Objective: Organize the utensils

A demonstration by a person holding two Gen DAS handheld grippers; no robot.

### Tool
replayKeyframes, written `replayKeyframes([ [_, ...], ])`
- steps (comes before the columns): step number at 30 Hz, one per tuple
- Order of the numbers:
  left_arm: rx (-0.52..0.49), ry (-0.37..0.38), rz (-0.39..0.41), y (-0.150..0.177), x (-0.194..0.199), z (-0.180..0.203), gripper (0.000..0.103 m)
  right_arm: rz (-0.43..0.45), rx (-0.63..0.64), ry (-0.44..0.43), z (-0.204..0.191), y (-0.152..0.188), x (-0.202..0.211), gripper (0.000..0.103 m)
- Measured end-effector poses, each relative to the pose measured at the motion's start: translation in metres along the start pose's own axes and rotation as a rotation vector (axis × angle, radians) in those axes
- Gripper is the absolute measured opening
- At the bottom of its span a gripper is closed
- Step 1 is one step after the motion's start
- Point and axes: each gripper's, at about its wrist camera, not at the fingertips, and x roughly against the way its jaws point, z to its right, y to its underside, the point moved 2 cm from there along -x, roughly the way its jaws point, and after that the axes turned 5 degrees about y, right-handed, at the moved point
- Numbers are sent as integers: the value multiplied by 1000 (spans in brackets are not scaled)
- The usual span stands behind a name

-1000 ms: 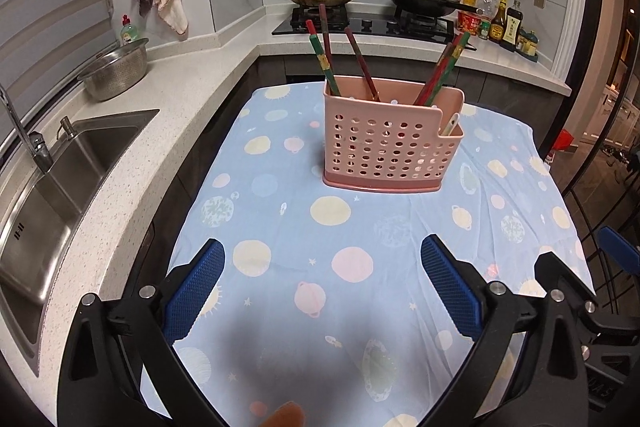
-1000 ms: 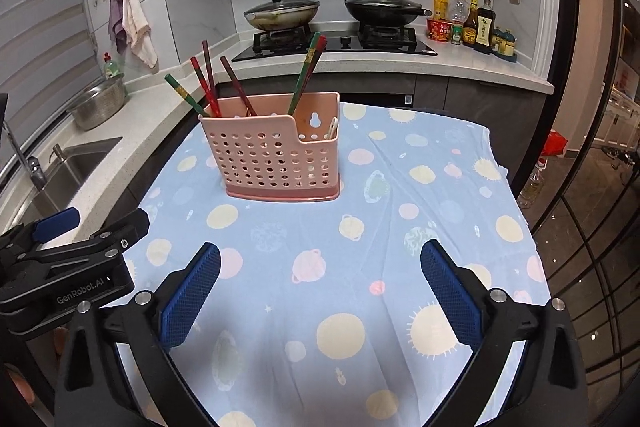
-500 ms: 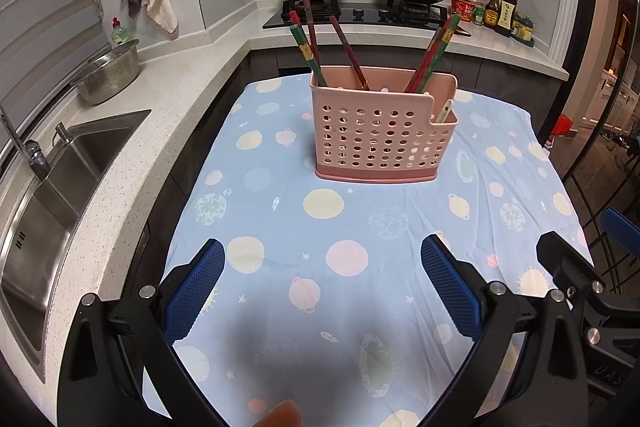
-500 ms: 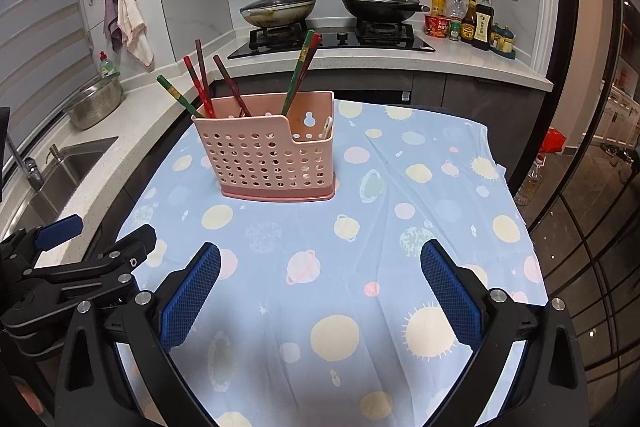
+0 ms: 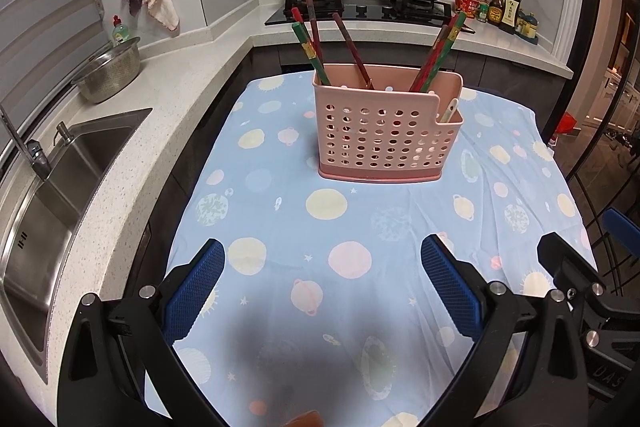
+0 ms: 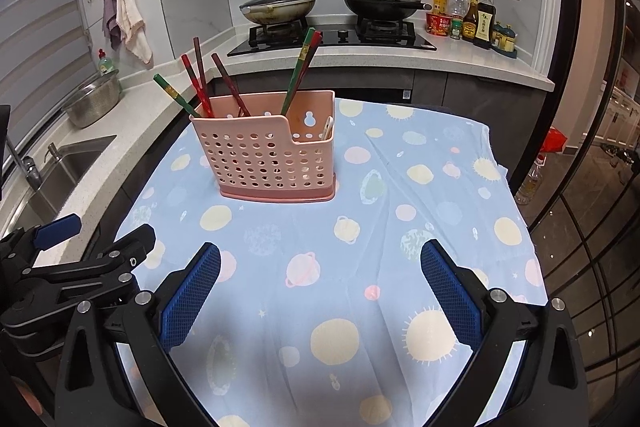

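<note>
We see the left gripper (image 5: pixel 322 287) and right gripper (image 6: pixel 321 287): black angular plastic frames, silver screw heads at the joints, and blue cross-hatched pads (image 6: pixel 191 299) lining each finger's inner face.

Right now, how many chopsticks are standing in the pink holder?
6 visible in the pink holder. Four lean left in the tall compartment: green, red, two dark brown. A green and red pair leans right. Shorter ones could be hidden inside.

Both wrist views look forward and down across the table, sharing the pink caddy (image 5: pixel 386 131) ahead.
</note>
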Motion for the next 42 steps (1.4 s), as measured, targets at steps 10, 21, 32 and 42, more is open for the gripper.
replayKeyframes([
  [10, 15, -22, 3, 0, -4, -5, 95, -13, -8, 10, 5, 0, -5, 96],
  [21, 15, -32, 1, -1, -5, -6, 95, -22, -13, 21, 9, 1, -10, 96],
  [32, 15, -46, 3, -2, -5, -6, 95, -29, -15, 20, 10, 1, -12, 96],
  [42, 29, -39, -10, -2, -9, -8, 95, -36, -10, 21, 10, 3, -14, 96],
])
